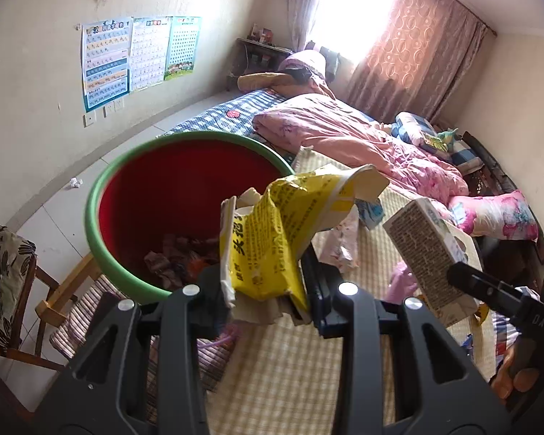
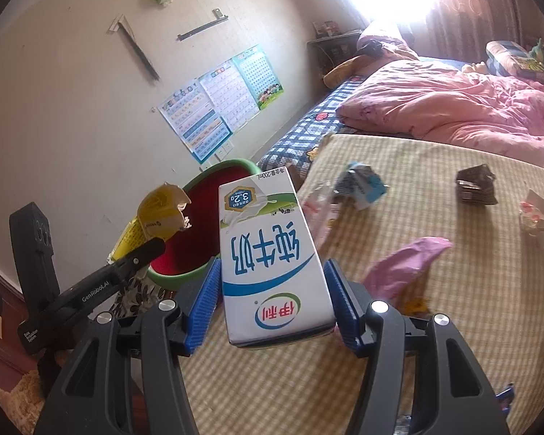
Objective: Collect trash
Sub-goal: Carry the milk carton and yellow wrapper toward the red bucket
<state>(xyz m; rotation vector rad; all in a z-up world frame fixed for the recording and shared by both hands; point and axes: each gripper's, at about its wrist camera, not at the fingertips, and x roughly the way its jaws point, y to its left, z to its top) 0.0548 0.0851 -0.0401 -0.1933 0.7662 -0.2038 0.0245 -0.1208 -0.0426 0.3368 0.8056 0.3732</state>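
- The left hand-held gripper (image 1: 263, 290) is clamping a torn yellow wrapper (image 1: 286, 239) between its pads; the wrapper is sticking up and forward from the jaws.
- The red bin with a green rim (image 1: 127, 166) is sitting just beyond and left of that wrapper, at the edge of the bed, with crumpled scraps lying in its bottom.
- The right hand-held gripper (image 2: 272, 301) is gripping a white milk carton (image 2: 268, 253) by its two sides, blue pads pressing on it, the print showing upside down.
- The carton is pointing toward the bin, which is showing behind it and to the left in the right wrist view.
- More trash is lying on the checked mat (image 2: 399, 344) on the bed: a pink bag (image 2: 402, 264), a blue-and-white crumpled pack (image 2: 362, 185) and a dark wrapper (image 2: 475, 185).
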